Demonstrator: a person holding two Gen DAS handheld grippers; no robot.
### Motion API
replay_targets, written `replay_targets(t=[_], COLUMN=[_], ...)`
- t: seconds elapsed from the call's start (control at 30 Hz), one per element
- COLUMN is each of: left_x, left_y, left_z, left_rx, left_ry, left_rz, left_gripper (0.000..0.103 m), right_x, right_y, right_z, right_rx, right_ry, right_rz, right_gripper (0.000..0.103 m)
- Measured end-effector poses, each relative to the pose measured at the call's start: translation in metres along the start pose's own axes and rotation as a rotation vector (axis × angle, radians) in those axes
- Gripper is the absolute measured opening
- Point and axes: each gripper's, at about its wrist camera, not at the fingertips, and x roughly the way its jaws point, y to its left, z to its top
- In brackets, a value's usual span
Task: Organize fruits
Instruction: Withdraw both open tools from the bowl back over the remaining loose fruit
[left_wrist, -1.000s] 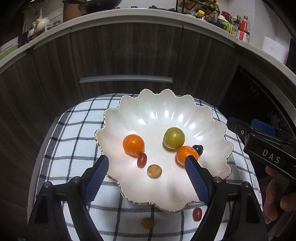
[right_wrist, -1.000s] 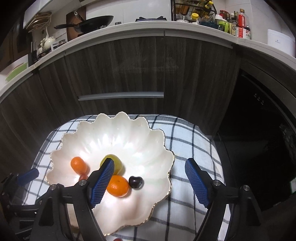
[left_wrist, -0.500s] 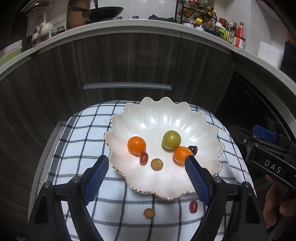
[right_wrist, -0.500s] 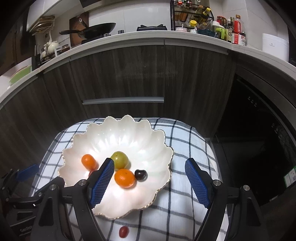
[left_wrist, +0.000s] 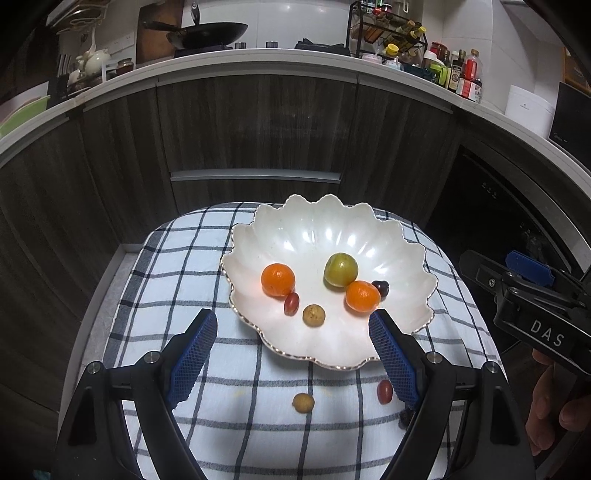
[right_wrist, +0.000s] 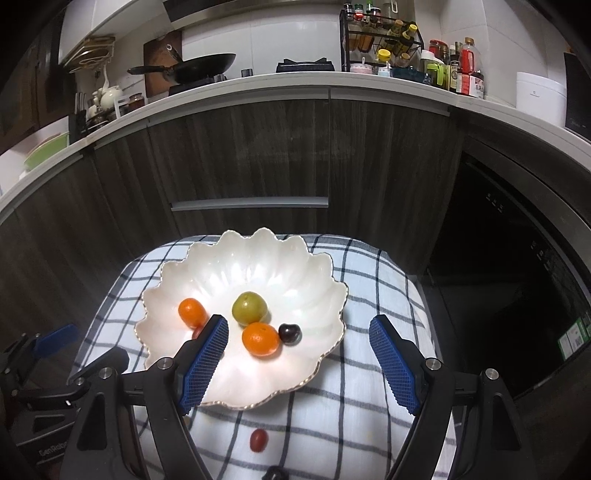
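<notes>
A white scalloped bowl (left_wrist: 369, 229) sits on a checked cloth (left_wrist: 177, 280). In it lie two oranges (left_wrist: 277, 279) (left_wrist: 362, 296), a green fruit (left_wrist: 340, 269), a dark cherry (left_wrist: 381, 288), a red grape tomato (left_wrist: 291, 303) and a small brown fruit (left_wrist: 313, 315). On the cloth in front of the bowl lie a small brown fruit (left_wrist: 303, 402) and a red grape tomato (left_wrist: 384, 391), the latter also in the right wrist view (right_wrist: 258, 439). My left gripper (left_wrist: 291, 354) is open and empty above the cloth. My right gripper (right_wrist: 299, 360) is open and empty over the bowl's near right edge (right_wrist: 332, 343).
Dark wood cabinet fronts (left_wrist: 258, 122) stand behind the cloth, under a white counter (left_wrist: 258, 61) with a pan, bottles and a rack. A dark appliance opening (right_wrist: 517, 258) is to the right. A small dark object (right_wrist: 275, 472) lies at the cloth's near edge.
Both grippers have pulled back and risen from the bowl, so it looks smaller and farther. The loose fruits on the cloth have come into view. Both stay open.
</notes>
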Motion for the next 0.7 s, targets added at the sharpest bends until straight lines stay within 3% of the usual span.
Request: replay_targets(t=[0.7], left_x=[-0.022], left_y=[-0.003], left_z=[-0.038], left_rx=[0.047], left_ry=[0.0], left_rz=[-0.023], left_gripper=[0.084], right_x=[-0.035], right_y=[0.002], right_z=[-0.038], right_rx=[0.022], right_ry=[-0.007], right_rz=[-0.012], right_gripper=[0.08])
